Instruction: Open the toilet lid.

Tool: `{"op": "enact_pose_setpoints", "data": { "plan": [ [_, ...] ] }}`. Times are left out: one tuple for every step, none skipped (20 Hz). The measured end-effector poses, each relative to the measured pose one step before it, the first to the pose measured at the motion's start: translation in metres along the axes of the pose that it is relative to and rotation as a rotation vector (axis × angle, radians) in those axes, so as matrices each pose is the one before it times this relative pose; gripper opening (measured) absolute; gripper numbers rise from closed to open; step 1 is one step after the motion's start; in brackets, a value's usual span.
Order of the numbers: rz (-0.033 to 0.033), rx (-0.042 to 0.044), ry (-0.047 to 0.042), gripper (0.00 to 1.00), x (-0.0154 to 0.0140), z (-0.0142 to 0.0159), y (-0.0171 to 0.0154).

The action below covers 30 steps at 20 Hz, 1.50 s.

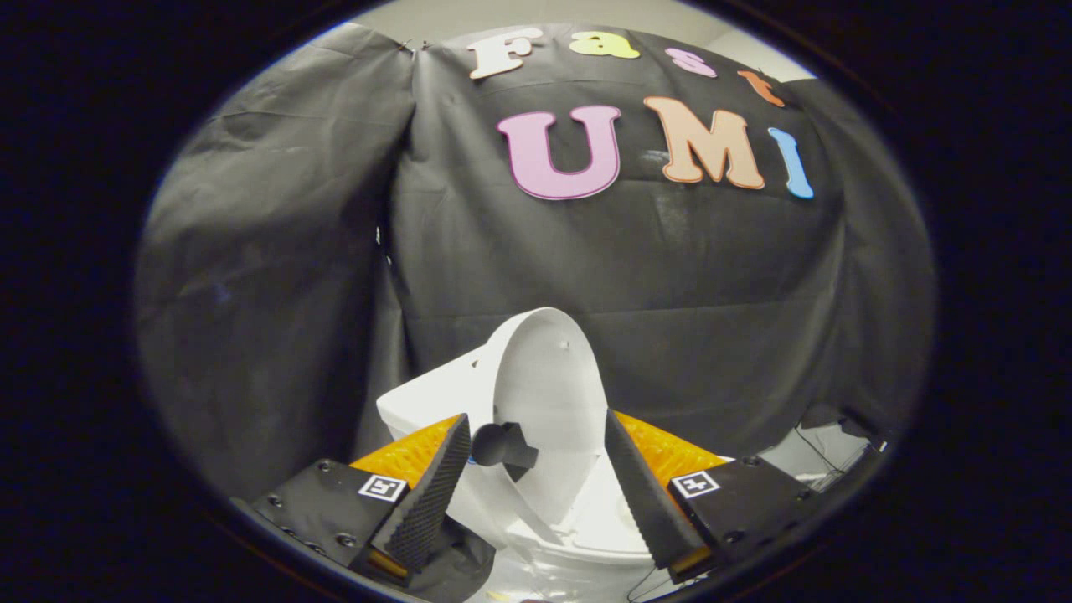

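Jaws [536,477] spread around raised white toilet lid [544,385], its dark knob [502,445] between them

The 1 camera rides on the gripper [532,486] and looks forward along its 2 fingers, which stand spread apart with nothing pressed between them. It sits low and close to the white toilet [469,402], whose raised lid [544,377] stands upright just ahead, framed between the fingers. It faces the black cloth wall [670,268] beyond, tilted slightly upward so the wall rises above the toilet.
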<state>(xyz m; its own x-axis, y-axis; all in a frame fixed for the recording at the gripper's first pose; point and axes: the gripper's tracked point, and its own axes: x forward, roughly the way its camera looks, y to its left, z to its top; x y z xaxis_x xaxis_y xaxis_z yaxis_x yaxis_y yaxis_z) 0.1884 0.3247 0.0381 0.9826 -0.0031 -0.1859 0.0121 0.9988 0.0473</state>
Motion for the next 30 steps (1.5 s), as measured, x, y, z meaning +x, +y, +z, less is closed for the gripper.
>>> {"op": "enact_pose_setpoints", "data": {
  "plan": [
    [-0.00803,-0.0071,0.0065,0.99,-0.00416,-0.00102,-0.00833],
    [-0.00837,-0.02321,0.01483,0.99,-0.004,-0.00176,-0.00876],
    [-0.01436,-0.04122,0.01606,0.99,-0.00501,-0.00375,-0.01185],
    [-0.02219,-0.04817,0.01771,0.99,-0.00515,-0.0031,-0.01624],
    [-0.03042,-0.03338,0.01778,1.0,-0.00353,-0.00493,-0.02018],
    [-0.02236,-0.01151,0.01009,1.0,-0.00448,-0.00469,-0.01775],
    [-0.00965,0.00595,-0.00078,1.0,-0.00133,-0.00323,-0.01428],
    [-0.00951,0.00832,0.00155,1.0,-0.00196,-0.00196,-0.01273],
    [-0.00712,0.00413,-0.00811,1.0,-0.00422,0.00048,-0.01125],
    [-0.00558,0.00329,-0.01642,1.0,-0.00425,0.0026,-0.01199],
    [0.00045,0.00481,-0.01955,1.0,-0.00419,0.00323,-0.01003],
    [0.01167,0.0078,-0.01779,1.0,-0.0036,0.00263,-0.00849],
    [0.01185,0.00914,-0.01304,1.0,-0.00178,-0.00169,-0.00656],
    [0.00985,0.0092,-0.01491,1.0,-0.00235,0.00202,-0.00863],
    [0.00679,0.01064,-0.02088,1.0,-0.00312,0.00199,-0.00929],
    [0.00346,0.01061,-0.01463,1.0,-0.00238,0.00126,-0.00964],
    [0.01093,0.01104,-0.01124,1.0,-0.00303,-0.00224,-0.00895],
    [0.01444,0.00763,-0.0063,1.0,-0.00345,-0.00227,-0.00695],
    [0.00177,0.00606,-0.00812,1.0,-0.00316,-0.00282,-0.00868],
    [0.00355,0.00158,-0.00565,1.0,-0.00284,-0.00463,-0.00771],
    [0.00003,-0.00048,-0.00186,0.99,-0.00188,-0.00547,-0.00583],
    [-0.00612,0.00402,0.00138,0.99,-0.00034,-0.00581,-0.00677],
    [-0.00249,0.01152,0.00464,0.99,-0.0001,-0.00789,-0.00513],
    [0.0118,0.01276,-0.00007,0.98,-0.00068,-0.00755,-0.00009],
    [0.00409,0.00753,0.00258,0.98,0.00166,-0.00767,0.00027],
    [0.00127,-0.01043,0.01979,0.98,0.00347,-0.00845,-0.00171],
    [0.00563,-0.01838,0.03192,0.98,0.00301,-0.00788,-0.00165],
    [0.01223,-0.01613,0.02321,0.98,0.00296,-0.00026,-0.00115],
    [-0.00243,-0.00566,-0.00516,0.98,-0.00049,0.0,-0.00508],
    [-0.00693,0.00163,-0.01976,0.98,0.00344,0.00261,-0.00491]
  ]
}}
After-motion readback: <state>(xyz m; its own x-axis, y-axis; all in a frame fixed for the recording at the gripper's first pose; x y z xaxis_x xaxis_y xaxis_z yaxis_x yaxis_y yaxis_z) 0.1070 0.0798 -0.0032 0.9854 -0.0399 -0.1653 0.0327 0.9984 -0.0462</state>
